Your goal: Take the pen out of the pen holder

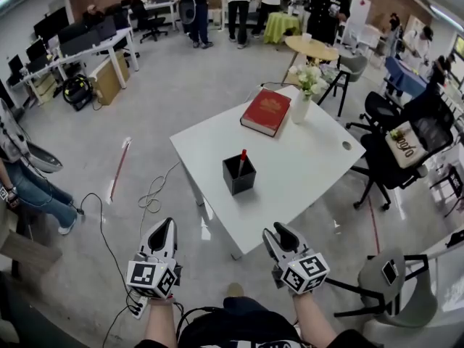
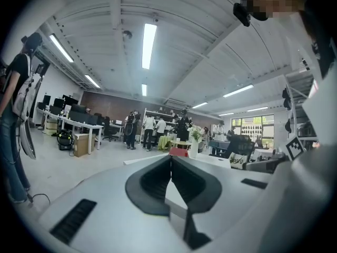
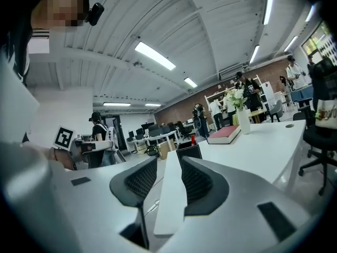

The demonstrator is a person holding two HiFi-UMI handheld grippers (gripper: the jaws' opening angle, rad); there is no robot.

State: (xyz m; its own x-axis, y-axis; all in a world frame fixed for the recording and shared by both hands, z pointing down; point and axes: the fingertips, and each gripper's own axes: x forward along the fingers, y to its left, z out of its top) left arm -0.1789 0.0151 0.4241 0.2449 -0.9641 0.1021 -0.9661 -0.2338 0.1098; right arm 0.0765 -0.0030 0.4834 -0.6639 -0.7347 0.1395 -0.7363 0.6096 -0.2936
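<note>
- On the white tabletop [image 1: 312,162], near its front edge, stands the black pen holder [image 1: 238,175] with the red pen [image 1: 241,159] upright inside it, so the task's thing has not been lifted
- Nothing of the task looks done yet: both grippers hang below the tabletop's near corner, well apart from the holder, and neither touches anything
- Left gripper [image 1: 166,225]: in its own view the fingers [image 2: 155,181] meet at the tips, with nothing between them
- Right gripper [image 1: 278,230]: its fingers [image 3: 200,181] stand a narrow gap apart and empty; through that gap the tabletop edge shows, with the holder and a red pen tip just beyond
- What is left, by my reading: bring one gripper up and over the holder, widen the fingers round the pen's exposed top, close and draw it straight up
- Hidden or unclear: the pen's lower part is sunk in the holder, and whether other pens sit there I cannot tell; the left gripper view does not show the holder, only a red book [image 1: 265,112] and a vase of flowers [image 1: 301,101] far back
</note>
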